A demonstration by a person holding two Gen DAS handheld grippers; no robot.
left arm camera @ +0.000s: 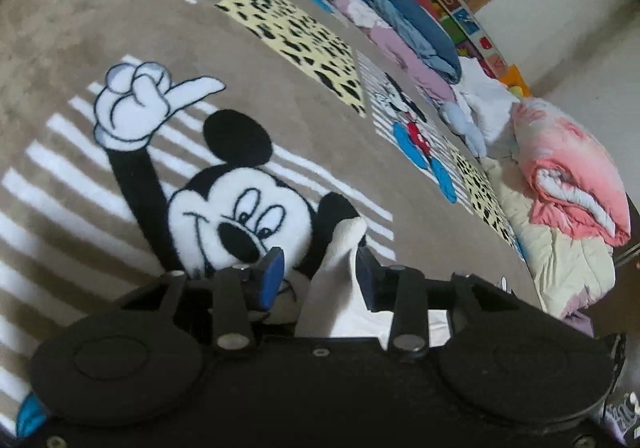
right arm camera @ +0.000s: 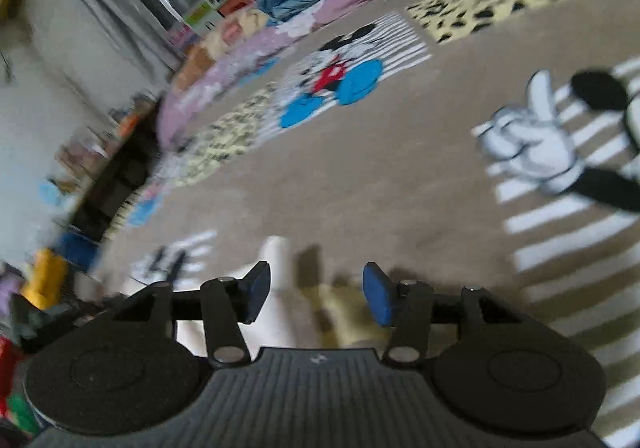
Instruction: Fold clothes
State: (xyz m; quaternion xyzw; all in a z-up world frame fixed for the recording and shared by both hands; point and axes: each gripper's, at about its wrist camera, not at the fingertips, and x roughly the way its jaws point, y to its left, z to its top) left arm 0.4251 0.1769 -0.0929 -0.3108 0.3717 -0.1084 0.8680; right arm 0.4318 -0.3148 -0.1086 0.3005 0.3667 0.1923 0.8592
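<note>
The left tool (left arm camera: 316, 276) has its jaws parted, with a fold of the white garment (left arm camera: 340, 288) standing between them; the cloth lies against one pad, but I cannot tell if the pads press it, so I judge it as released. The right tool (right arm camera: 316, 294) is also open and grasps nothing; a white piece of the same kind of cloth (right arm camera: 276, 288) lies just beside its left pad (this view is blurred, so the detail is uncertain). Both garment parts rest on the brown cartoon blanket (left arm camera: 80, 27).

Beyond the garment on the blanket is the big mouse figure (left arm camera: 240, 215), and far behind it lie a blue folded pile (left arm camera: 404, 15) and a pink quilt (left arm camera: 572, 167).

To do the step well, I think each tool should let the cloth settle flat on the blanket and draw back without dragging the fold.
</note>
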